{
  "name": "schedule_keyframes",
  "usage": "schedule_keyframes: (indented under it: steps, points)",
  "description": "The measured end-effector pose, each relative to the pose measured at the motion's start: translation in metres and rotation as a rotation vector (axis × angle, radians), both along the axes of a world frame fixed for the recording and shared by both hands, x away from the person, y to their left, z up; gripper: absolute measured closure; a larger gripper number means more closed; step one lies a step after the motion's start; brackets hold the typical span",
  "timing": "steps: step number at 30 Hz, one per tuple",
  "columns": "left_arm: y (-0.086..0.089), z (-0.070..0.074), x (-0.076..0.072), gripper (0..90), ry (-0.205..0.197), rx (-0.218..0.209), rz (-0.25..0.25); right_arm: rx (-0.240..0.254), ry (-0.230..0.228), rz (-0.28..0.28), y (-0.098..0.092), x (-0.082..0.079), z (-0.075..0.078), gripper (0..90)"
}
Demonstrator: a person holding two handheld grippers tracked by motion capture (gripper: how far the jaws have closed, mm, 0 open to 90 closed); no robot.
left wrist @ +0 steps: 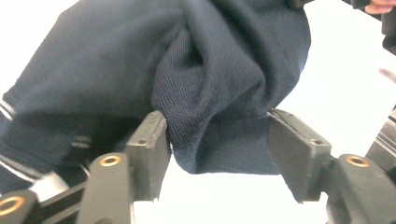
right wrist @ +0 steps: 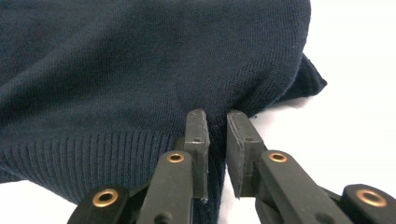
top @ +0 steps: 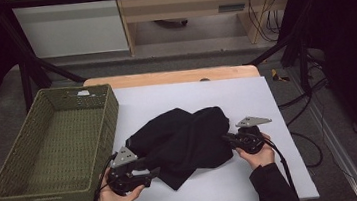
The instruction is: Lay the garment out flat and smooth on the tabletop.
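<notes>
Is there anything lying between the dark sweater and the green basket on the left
Nothing visible does. The dark sweater lies on the white sheet just right of the green basket, with bare sheet between them. The left gripper sits at the sweater's near-left edge, beside the basket's near corner, not across the way.

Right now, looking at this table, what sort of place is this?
Probably a lab or workshop set up for recording, not a home: a black metal frame surrounds the white-topped table, loose cables trail along the floor behind, and a green woven basket waits beside a dark sweater.
</notes>
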State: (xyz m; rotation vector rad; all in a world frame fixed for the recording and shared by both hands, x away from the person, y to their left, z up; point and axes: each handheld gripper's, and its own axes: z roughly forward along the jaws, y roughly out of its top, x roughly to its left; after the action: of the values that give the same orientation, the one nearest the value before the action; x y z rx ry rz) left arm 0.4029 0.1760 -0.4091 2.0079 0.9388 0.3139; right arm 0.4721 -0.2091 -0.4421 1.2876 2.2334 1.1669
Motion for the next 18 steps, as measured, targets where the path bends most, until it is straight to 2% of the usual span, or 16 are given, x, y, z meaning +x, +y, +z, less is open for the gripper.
schedule_keyframes:
  steps: [4,6,8,11,14,18]
  points:
    - [0.003,0.006,-0.004,18.8,-0.040,-0.003,0.026,0.002,-0.003,0.009,-0.002,-0.003,0.000,80.5]
    - [-0.003,0.004,-0.005,12.2,-0.034,0.020,0.003,0.004,-0.006,0.010,-0.002,-0.004,0.000,80.7]
    - [-0.014,-0.002,-0.008,9.4,-0.022,0.051,-0.027,0.006,-0.005,0.012,-0.003,-0.005,0.000,80.8]
    - [-0.033,-0.015,-0.013,10.2,-0.001,0.100,-0.082,0.011,-0.006,0.013,-0.003,-0.005,-0.002,81.0]
    - [-0.048,-0.031,-0.016,21.1,0.045,0.120,-0.133,0.010,-0.002,0.013,-0.003,-0.006,-0.002,81.1]
    - [-0.060,-0.047,-0.014,34.7,0.098,0.142,-0.166,0.009,-0.001,0.018,-0.003,-0.006,-0.002,81.1]
